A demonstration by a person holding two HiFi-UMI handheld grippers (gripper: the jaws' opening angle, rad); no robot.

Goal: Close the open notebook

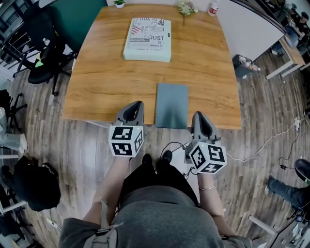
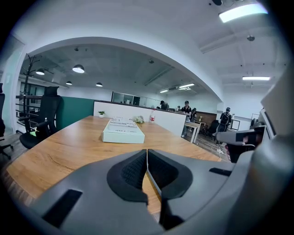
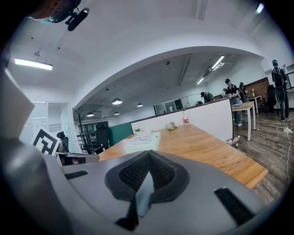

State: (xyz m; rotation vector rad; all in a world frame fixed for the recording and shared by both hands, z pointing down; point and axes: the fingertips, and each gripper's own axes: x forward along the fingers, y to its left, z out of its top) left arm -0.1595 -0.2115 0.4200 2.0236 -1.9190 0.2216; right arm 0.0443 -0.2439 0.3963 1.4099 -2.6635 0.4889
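Note:
A grey-blue notebook (image 1: 172, 104) lies shut and flat at the near edge of the wooden table (image 1: 106, 82). My left gripper (image 1: 137, 104) hovers just left of it at the table's edge, its jaws shut with nothing between them (image 2: 147, 151). On the notebook's right, my right gripper (image 1: 197, 115) sits a little before the table edge, also shut and holding nothing (image 3: 148, 153). In the right gripper view a strip of the notebook's cover (image 3: 143, 195) shows below the jaw tips. Neither gripper touches the notebook.
A white printed box (image 1: 147, 33) lies on the far half of the table, also seen as the box (image 2: 122, 131) and the box (image 3: 143, 141). A bottle (image 1: 213, 7) and a small bunch of flowers (image 1: 185, 8) stand at the far edge. Black office chairs (image 1: 46, 58) stand left; cables (image 1: 271, 140) run across the floor.

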